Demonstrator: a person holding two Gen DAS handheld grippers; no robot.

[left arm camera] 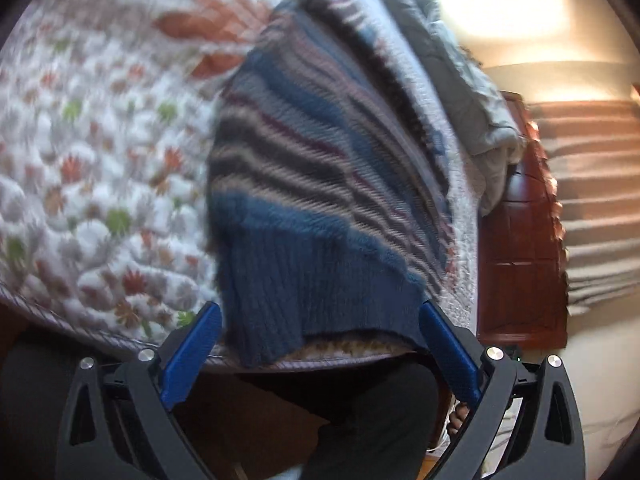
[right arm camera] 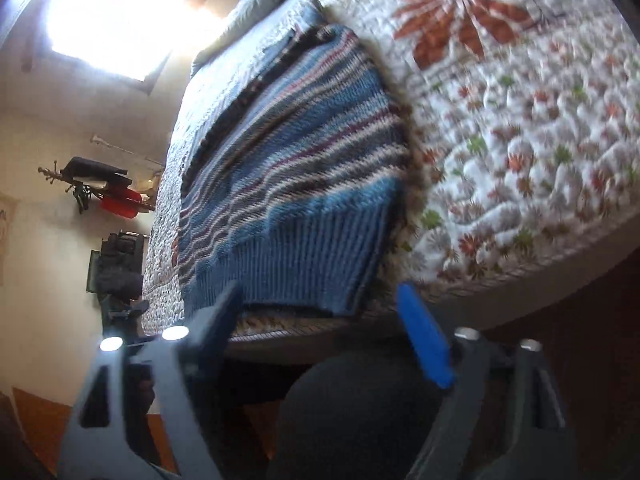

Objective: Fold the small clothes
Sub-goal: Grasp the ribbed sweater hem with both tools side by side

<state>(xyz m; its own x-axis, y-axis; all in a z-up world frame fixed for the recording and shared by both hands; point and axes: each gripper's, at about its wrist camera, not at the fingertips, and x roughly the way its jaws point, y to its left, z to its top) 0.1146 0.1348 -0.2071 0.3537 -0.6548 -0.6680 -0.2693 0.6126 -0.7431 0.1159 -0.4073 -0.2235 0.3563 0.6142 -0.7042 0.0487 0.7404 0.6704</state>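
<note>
A blue striped knit sweater (left arm camera: 320,184) lies folded on the quilted floral bedspread (left arm camera: 92,168), its ribbed hem hanging slightly over the bed's front edge. My left gripper (left arm camera: 320,320) is open, its blue fingers (left arm camera: 192,352) on either side of the hem, just below it. In the right wrist view the same sweater (right arm camera: 292,184) lies on the bedspread (right arm camera: 520,152). My right gripper (right arm camera: 320,304) is open at the hem, with one blue finger (right arm camera: 424,344) beside the sweater's right corner. Both views are blurred by motion.
A grey blanket (left arm camera: 472,92) lies at the bed's far end. A wooden bed frame (left arm camera: 520,248) and striped carpet are to the right in the left wrist view. A bright window (right arm camera: 116,12) and a coat rack (right arm camera: 104,188) show in the right wrist view.
</note>
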